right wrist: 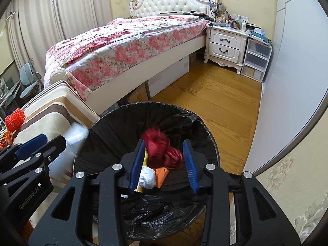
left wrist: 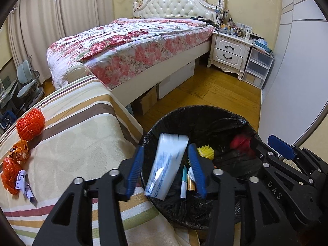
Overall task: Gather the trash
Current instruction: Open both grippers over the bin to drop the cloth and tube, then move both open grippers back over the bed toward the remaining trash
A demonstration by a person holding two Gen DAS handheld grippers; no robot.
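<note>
Far left, striped cloth (left wrist: 78,127) w/ leftover trash on it: orange net ball (left wrist: 30,124), crinkled orange wrappers (left wrist: 12,168), small crumpled paper scrap (left wrist: 23,182). All well apart from the bin.

Moving right, left gripper (left wrist: 167,169) sits over the near-left rim of the black-lined trash bin (left wrist: 205,114). Jaws apart, and a white plastic packet w/ blue print (left wrist: 164,164) is between them, blurred and tilted; pads don't look to press on it, so it's let go, not clamped. Under it in the bin: a pen-like stick, white wad, yellow spiky ball (left wrist: 206,152).

Right again, right gripper (right wrist: 165,164) is over the middle of the bin, jaws parted too. Dark red shaggy clump (right wrist: 162,149) is blurred between the blue pads, not touching either as far as I can tell, so released. Below it: white wad (right wrist: 147,177), orange piece (right wrist: 162,174).

Background: floral bed (left wrist: 133,45), white nightstand (left wrist: 231,50), wood floor.
</note>
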